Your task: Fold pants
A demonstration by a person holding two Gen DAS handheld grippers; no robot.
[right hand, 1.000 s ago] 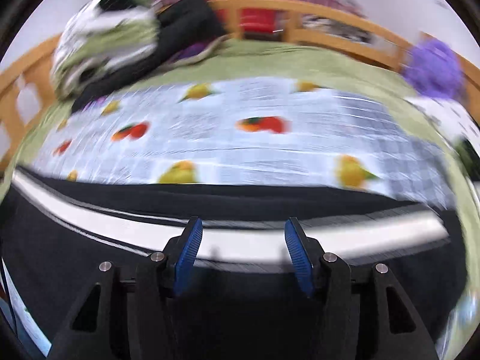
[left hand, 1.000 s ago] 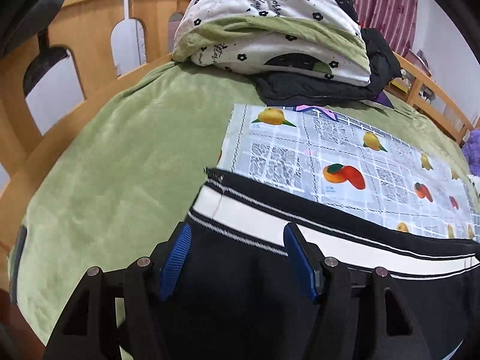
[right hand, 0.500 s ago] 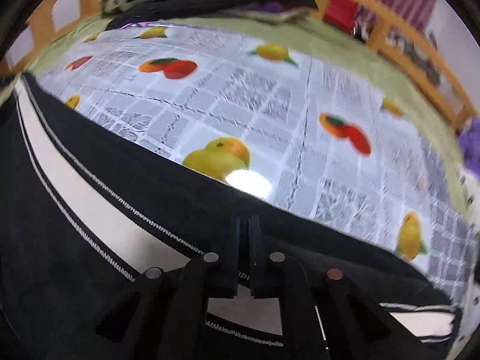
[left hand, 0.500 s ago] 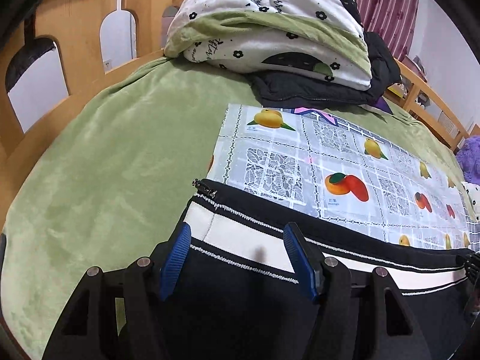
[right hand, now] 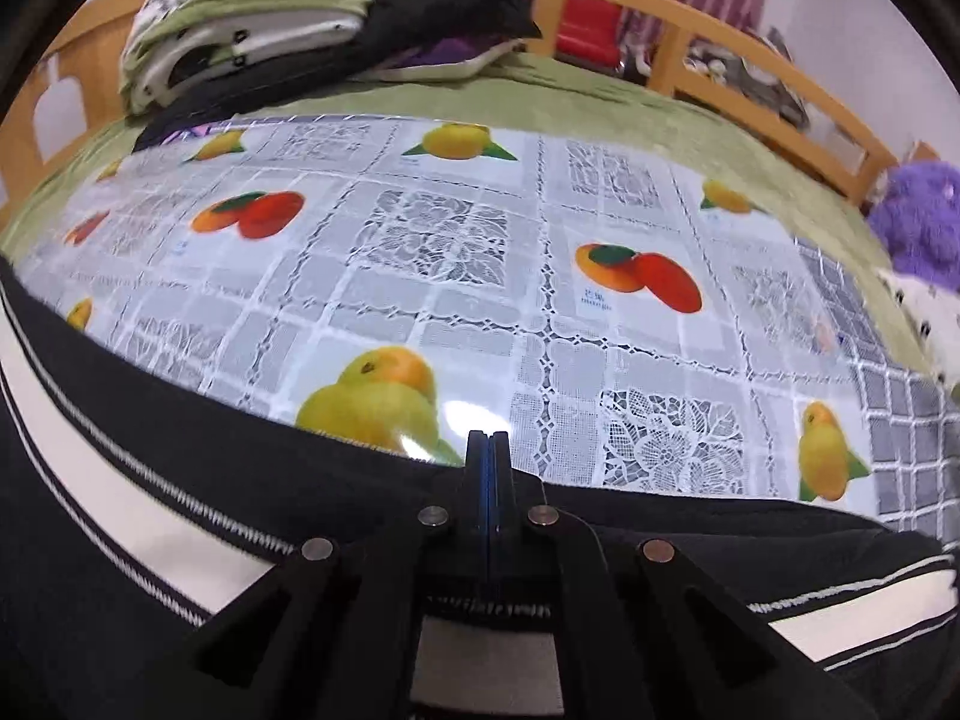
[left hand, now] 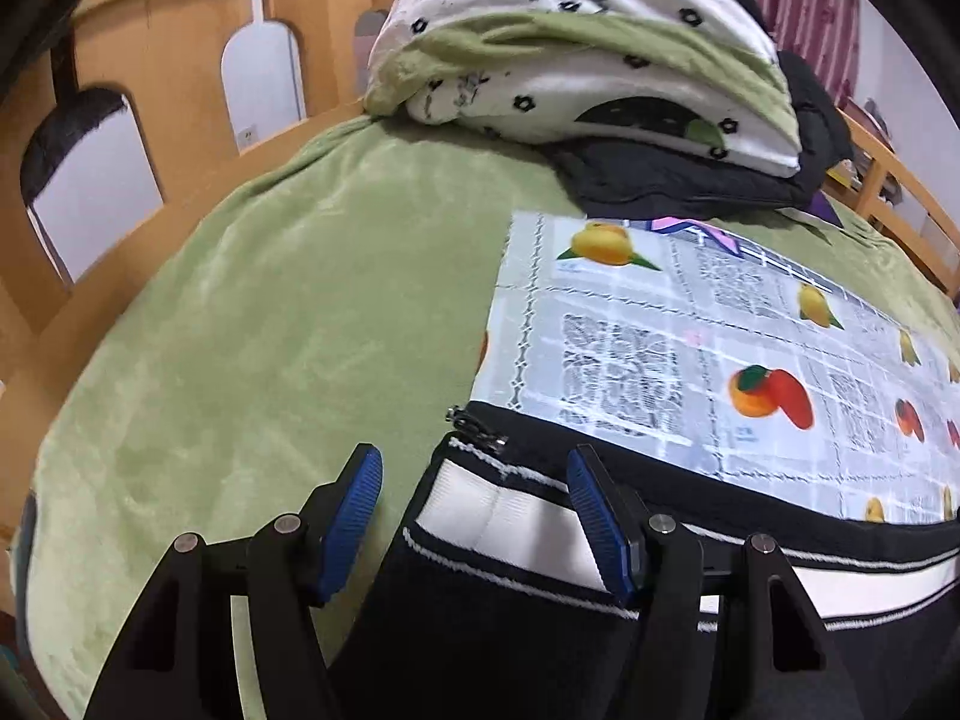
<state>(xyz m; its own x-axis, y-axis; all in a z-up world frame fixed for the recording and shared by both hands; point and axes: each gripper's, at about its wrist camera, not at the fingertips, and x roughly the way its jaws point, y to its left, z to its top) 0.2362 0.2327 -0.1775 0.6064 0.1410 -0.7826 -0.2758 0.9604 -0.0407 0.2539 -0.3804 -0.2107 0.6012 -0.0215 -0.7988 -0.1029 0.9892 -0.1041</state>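
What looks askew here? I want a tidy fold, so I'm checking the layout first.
Only slightly: the black pants with a white side stripe overhang the left edge of the fruit-print plastic mat, their zippered end lying partly on the green fleece blanket. Nothing looks damaged.

Bed [left hand: 150, 138] with a green blanket [left hand: 288, 348], and plenty on it.
A fruit-print mat [right hand: 480, 276] lies flat across the blanket, black pants [right hand: 150, 480] over its near edge. Folded bedding [left hand: 576, 48] sits on dark clothes [left hand: 690, 186] by the wooden headboard; a purple plush [right hand: 924, 216] sits near the side rail [right hand: 720, 54].
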